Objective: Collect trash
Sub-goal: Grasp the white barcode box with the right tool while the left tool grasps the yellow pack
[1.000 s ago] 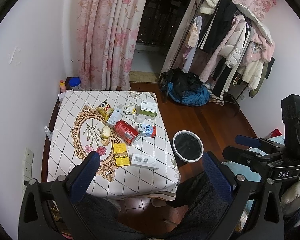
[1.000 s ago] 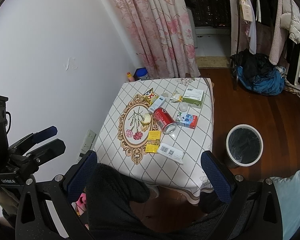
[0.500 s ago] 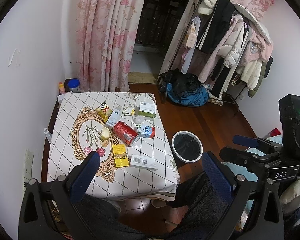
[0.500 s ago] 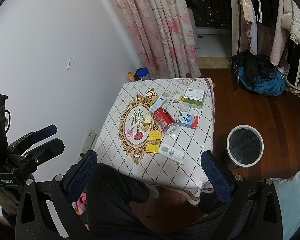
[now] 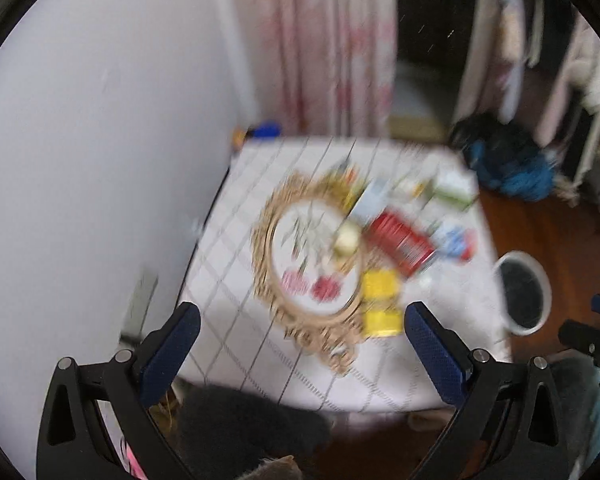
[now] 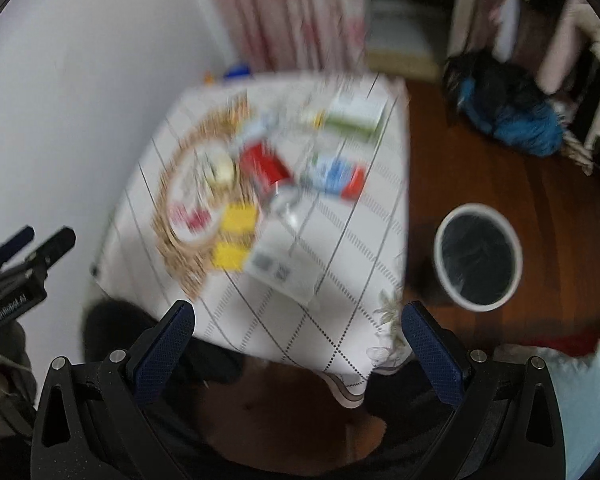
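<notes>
While both views blur | left gripper (image 5: 302, 338) and right gripper (image 6: 296, 338) gape wide, empty | risk: clipping red metal can (image 6: 263, 168) beside round white bin (image 6: 478, 256).

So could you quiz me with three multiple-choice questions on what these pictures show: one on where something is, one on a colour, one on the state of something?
1. Where is the round bin?
A. on the table
B. on the wooden floor beside the table
C. under the curtain

2. What colour is the can lying among the litter?
A. red
B. green
C. black

3. How are the two grippers?
A. both shut on trash
B. one open, one shut
C. both open and empty

Answers:
1 B: the bin stands on the floor off the edge of the table.
2 A: though blurred, the can is plainly red.
3 C: the left gripper and right gripper each show fingers wide apart with nothing between.
</notes>
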The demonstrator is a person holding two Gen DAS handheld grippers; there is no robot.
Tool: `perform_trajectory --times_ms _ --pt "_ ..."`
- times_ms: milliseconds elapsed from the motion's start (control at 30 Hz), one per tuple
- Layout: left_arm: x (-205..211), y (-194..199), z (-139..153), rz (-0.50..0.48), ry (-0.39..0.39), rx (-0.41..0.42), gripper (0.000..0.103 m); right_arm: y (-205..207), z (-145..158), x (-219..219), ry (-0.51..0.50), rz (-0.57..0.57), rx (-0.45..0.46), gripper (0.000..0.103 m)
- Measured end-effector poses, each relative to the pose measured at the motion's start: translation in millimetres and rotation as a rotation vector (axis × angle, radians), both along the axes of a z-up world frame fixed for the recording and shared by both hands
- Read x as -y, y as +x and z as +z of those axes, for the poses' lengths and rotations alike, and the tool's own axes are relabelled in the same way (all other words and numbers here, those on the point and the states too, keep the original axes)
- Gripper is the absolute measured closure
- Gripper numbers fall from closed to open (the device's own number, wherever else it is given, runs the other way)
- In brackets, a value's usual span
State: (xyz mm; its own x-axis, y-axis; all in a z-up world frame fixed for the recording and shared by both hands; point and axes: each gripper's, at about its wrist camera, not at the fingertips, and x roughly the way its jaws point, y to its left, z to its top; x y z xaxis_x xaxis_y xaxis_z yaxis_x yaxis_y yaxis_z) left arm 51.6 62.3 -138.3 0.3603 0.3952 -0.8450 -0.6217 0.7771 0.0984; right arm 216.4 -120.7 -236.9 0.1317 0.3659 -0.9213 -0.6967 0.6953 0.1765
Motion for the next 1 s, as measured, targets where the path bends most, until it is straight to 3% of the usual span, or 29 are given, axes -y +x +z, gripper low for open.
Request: perform_trajectory --times_ms 167,300,333,433,500,600,700,833,900,1000 --pt "-18.9 15.6 -95.3 0.063 -0.082 -0.168 0.0 4.8 -101.8 -59.6 -0.175 0.142 -0.025 0.0" --pt "-26.9 20.7 -137.2 0.1 -0.139 -0.229 0.0 10.8 -152.0 -95.2 -0.27 0.221 -0.023 0.002" --pt "-29.1 20.7 -142.5 0.108 -0.149 -0.241 0.0 13.1 -162.2 -101.5 -0.286 0.232 -0.032 0.004" --pt "-30.8 24.1 -156.6 0.12 -0.169 -0.26 0.0 15.8 -182.2 -110.2 -0.303 0.261 -0.078 0.024" --pt "-31.4 30.3 -162.3 0.112 -0.178 -0.265 0.0 18.3 -183.3 -107.8 -0.285 0.249 -0.089 0.031" --pt "-32.4 41.9 -162.3 0.097 -0.2 -0.252 0.0 34.0 -179.6 -90.3 -0.243 0.126 -0.14 0.041" --pt "-29.3 64.7 -162.1 0.083 -0.243 -0.23 0.0 63.6 -176.0 -53.9 -0.183 -0.113 -0.212 0.042" --pt "-24.0 102.0 -170.4 0.042 -0.325 -0.22 0.0 87.5 -177.4 -16.3 -0.122 -0.328 -0.272 0.041" --pt "-22.8 119.4 -181.2 0.028 -0.362 -0.239 0.0 93.4 -180.9 -6.6 -0.083 -0.351 -0.339 0.032" --pt "-18.4 142.0 -197.0 0.0 -0.376 -0.274 0.001 93.4 -174.0 -4.2 -0.065 -0.319 -0.33 0.027"
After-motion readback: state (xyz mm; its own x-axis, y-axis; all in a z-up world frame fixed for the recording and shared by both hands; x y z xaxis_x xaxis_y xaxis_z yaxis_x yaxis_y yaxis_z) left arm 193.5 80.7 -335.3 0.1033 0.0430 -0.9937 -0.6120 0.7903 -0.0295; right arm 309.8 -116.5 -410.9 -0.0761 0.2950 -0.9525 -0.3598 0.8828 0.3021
